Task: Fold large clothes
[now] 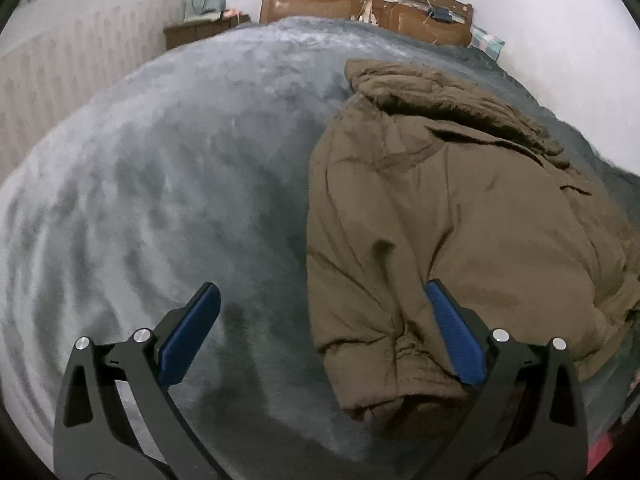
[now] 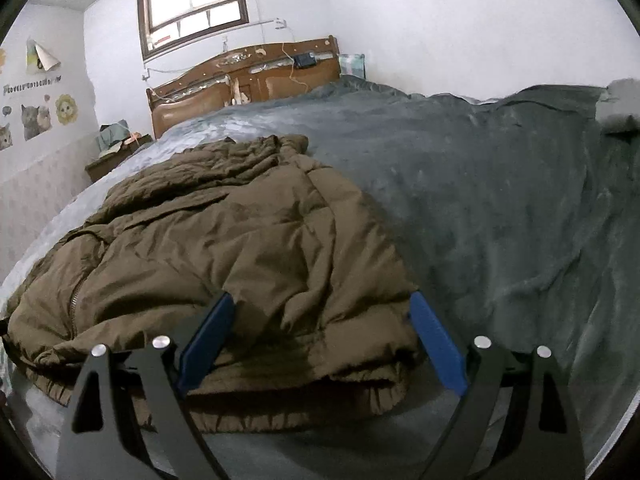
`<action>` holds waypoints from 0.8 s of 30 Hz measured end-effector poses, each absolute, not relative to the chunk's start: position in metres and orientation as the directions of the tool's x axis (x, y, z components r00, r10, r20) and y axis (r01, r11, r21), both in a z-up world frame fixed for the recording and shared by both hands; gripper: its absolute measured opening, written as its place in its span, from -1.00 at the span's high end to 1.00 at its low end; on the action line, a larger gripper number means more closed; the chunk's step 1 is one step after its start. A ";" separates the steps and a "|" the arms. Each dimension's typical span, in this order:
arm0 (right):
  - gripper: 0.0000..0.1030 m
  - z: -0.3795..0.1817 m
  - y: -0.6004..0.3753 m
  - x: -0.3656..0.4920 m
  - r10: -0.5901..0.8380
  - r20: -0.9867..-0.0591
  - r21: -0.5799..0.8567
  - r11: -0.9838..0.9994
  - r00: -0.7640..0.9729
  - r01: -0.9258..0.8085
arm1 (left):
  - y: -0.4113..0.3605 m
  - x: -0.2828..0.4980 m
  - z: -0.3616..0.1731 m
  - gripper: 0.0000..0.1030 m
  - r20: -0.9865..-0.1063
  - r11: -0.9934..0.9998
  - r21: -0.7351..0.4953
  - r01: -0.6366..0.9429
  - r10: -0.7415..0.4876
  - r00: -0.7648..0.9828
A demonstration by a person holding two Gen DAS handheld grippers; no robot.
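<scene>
Your left gripper (image 1: 322,300) and right gripper (image 2: 322,308) both stand wide apart, grasping nothing. The coat (image 2: 224,248) lies on the bed (image 2: 500,200); whether the pads (image 2: 436,344) touch it is unclear.

1 brown jacket (image 1: 448,216), 1 gray blanket (image 1: 160,200), 1 headboard (image 1: 360,0), 1 nightstand (image 1: 192,34), 1 window (image 2: 192,0), 2 grippers.
</scene>
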State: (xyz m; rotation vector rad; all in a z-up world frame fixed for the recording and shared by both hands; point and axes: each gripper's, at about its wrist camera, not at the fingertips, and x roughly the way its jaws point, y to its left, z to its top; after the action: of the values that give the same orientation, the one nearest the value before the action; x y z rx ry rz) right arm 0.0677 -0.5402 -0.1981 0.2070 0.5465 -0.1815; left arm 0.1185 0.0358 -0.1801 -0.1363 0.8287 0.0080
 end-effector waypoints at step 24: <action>-0.74 -0.213 -0.557 0.064 -0.050 -0.550 0.181 0.967 0.833 0.178 | 0.000 0.131 -0.196 -0.94 -0.748 0.998 -0.033 0.054 -0.060 0.661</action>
State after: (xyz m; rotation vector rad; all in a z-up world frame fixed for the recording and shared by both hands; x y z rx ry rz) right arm 0.0643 -0.5569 -0.2125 0.2296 0.5741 -0.1220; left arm 0.1311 0.0003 -0.1955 -0.0077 0.8463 -0.0645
